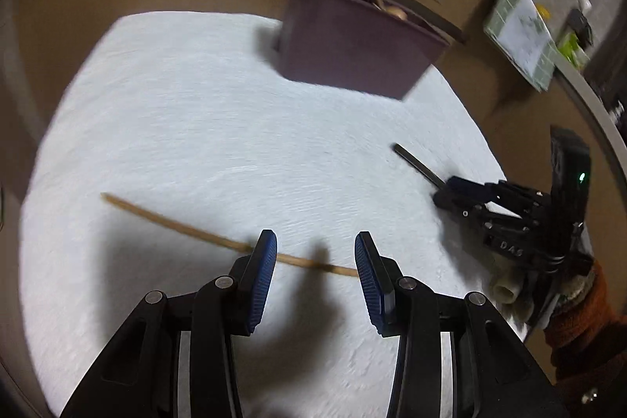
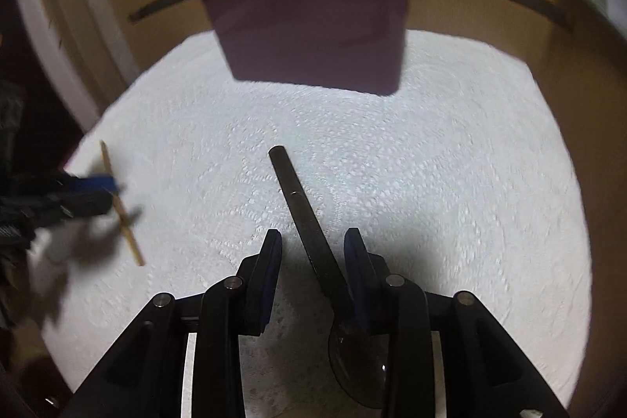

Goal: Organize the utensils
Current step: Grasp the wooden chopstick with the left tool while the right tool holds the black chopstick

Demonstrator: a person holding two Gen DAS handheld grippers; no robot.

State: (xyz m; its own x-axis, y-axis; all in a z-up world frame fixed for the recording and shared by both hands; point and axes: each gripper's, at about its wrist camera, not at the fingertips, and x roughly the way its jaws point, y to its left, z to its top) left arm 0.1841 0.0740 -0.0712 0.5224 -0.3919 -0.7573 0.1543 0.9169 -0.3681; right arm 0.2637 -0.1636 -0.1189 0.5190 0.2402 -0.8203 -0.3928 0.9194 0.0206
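Cloth (image 2: 431, 183), white and textured, is spread over a brown table, a purple bin (image 2: 317, 30) of utensils at its far edge. The right gripper (image 2: 313, 245) is open around a dark spoon (image 2: 301, 206) lying flat; the left gripper (image 1: 315, 253) is held open above a wooden chopstick (image 1: 176, 228)

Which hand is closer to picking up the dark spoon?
Right. The right tool is open around the dark spoon handle. The left tool is over the wooden chopstick.
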